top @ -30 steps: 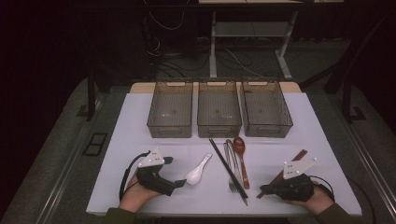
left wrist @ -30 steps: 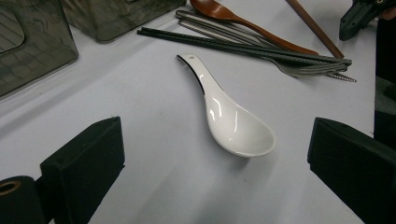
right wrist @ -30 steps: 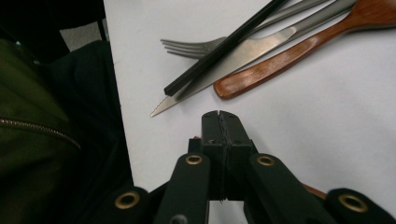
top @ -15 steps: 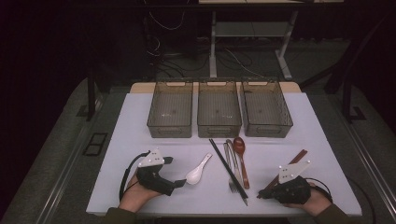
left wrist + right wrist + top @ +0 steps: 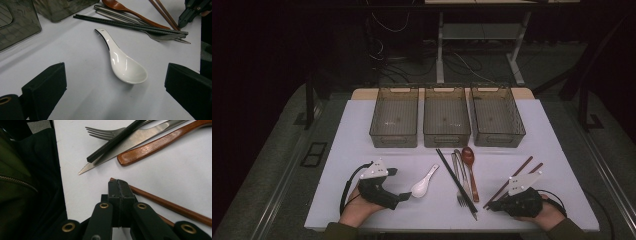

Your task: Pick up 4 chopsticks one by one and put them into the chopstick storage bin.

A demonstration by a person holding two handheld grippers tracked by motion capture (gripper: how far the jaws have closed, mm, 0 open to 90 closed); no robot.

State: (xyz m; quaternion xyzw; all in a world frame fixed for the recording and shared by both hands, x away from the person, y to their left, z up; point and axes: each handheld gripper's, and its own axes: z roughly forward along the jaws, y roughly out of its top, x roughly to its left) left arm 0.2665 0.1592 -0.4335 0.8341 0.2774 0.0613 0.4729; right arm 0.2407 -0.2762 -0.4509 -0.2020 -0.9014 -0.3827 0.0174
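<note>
Barely shifted since a second ago: both hands parked. Left gripper [image 5: 113, 82] spread wide, empty, framing white ceramic soup spoon [image 5: 122, 62] on white table [image 5: 362, 150]. Right gripper [image 5: 120, 187] pinched shut, empty, tip against brown wooden chopsticks [image 5: 172, 206]. Best approach: straddle spoon's bowl squarely, close gently, avoid skidding the glaze.
</note>
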